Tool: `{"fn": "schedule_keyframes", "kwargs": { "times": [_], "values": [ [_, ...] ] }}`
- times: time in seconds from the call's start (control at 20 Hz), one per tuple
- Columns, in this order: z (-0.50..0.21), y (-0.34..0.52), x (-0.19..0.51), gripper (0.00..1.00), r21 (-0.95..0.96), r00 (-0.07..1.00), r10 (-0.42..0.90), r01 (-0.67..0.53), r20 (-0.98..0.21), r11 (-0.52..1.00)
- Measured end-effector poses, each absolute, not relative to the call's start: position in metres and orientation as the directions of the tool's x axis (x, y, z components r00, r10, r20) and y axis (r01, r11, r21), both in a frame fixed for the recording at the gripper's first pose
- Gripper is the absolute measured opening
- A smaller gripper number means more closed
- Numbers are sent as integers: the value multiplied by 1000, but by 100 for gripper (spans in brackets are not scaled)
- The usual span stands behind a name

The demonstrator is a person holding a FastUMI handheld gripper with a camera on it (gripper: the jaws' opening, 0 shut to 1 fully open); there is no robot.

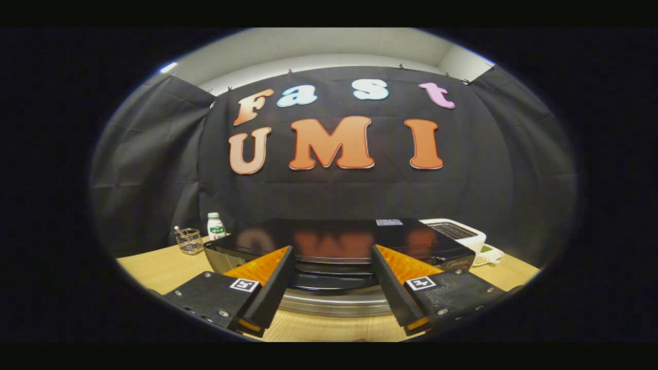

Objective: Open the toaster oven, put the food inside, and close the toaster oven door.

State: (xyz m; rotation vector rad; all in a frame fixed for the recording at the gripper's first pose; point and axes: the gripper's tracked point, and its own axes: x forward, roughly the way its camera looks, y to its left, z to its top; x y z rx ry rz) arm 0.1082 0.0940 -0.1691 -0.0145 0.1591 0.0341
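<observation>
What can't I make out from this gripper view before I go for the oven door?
- Toaster oven front and door: below the open gripper; the fingers cover its sides, so door state is unclear.
- Food: cannot be told.
- White appliance: partly hidden behind the oven.
- Bottle and small wire basket: too small for detail.

Glossy black toaster oven (pixel 334 241), light wood-grain table (pixel 164 267), white toaster (pixel 457 232).

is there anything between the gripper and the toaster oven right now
Nothing visible. The gripper is open, its fingers spread just in front of the toaster oven, whose front edge shows directly between them.
</observation>
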Motion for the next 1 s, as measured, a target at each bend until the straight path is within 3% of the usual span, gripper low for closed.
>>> {"fn": "schedule_keyframes", "kwargs": {
  "times": [0.3,0.65,1.0],
  "values": [
    [-180,101,60,83,23,974,109,-106,-200,994],
    [-223,106,3,82,78,924,170,-152,-342,985],
    [-274,90,-14,77,117,876,143,-100,-461,988]
  ]
}}
